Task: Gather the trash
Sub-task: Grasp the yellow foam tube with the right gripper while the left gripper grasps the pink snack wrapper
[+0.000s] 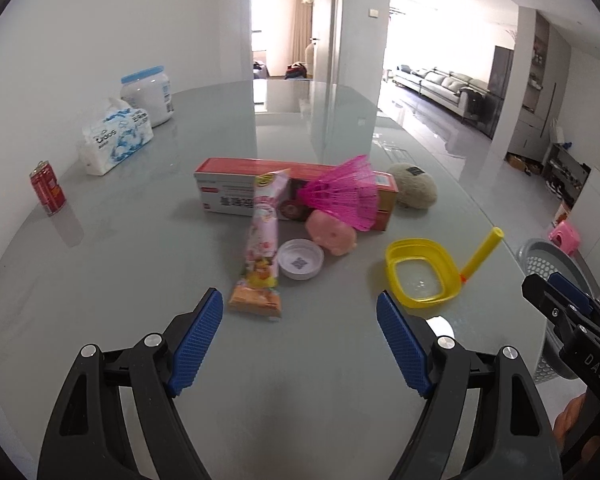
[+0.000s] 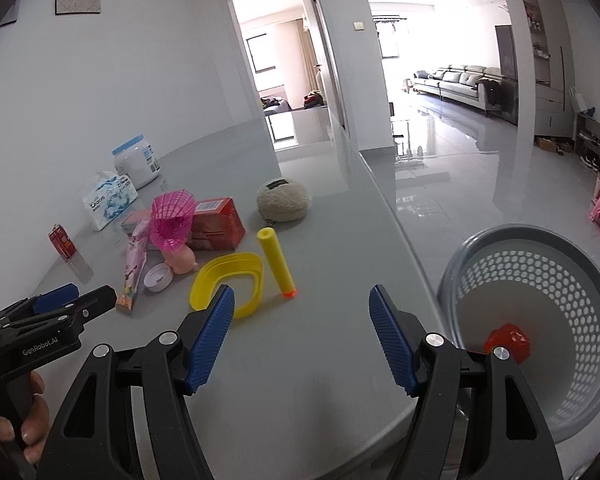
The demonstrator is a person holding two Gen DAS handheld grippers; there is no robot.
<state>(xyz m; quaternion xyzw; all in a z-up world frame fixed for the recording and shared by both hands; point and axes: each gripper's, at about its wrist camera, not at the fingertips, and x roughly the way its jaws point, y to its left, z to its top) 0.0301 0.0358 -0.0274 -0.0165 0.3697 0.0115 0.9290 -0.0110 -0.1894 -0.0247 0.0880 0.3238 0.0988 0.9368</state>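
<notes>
Both tongs hang over the gray table [image 1: 100, 280] with nothing in them. The left tongs [image 1: 300, 334] are spread wide, and so are the right tongs [image 2: 302, 326]. Just ahead of the left tongs, a little toward its left finger, lies a long snack wrapper [image 1: 262, 244], with one end propped up on a red box [image 1: 236, 184]. A small white lid [image 1: 301, 259] sits right beside the wrapper, and a pink squishy toy [image 1: 332, 236] is next to that. A pink net thing [image 1: 346, 194] leans on the box. Ahead of the left tongs' right finger is a yellow ring-shaped lid [image 1: 420, 276], and a yellow foam stick [image 2: 277, 262] stands just past it. The gray basket [image 2: 532, 320] waits off the table edge, to the right of the right tongs and lower down, with a red scrap [image 2: 507, 342] already in the bottom. I think most of the trash is still on the table. Here is what could go wrong. The wrapper is thin and slippery, so the tongs might slide off it or pinch only a corner, and it could drop before it gets to the basket. Pulling the wrapper could also tug the pink net thing down or bump the white lid away. The foam stick looks light and could tip and roll. The basket is off to the side, so a drop made too soon would land on the table or the floor.
</notes>
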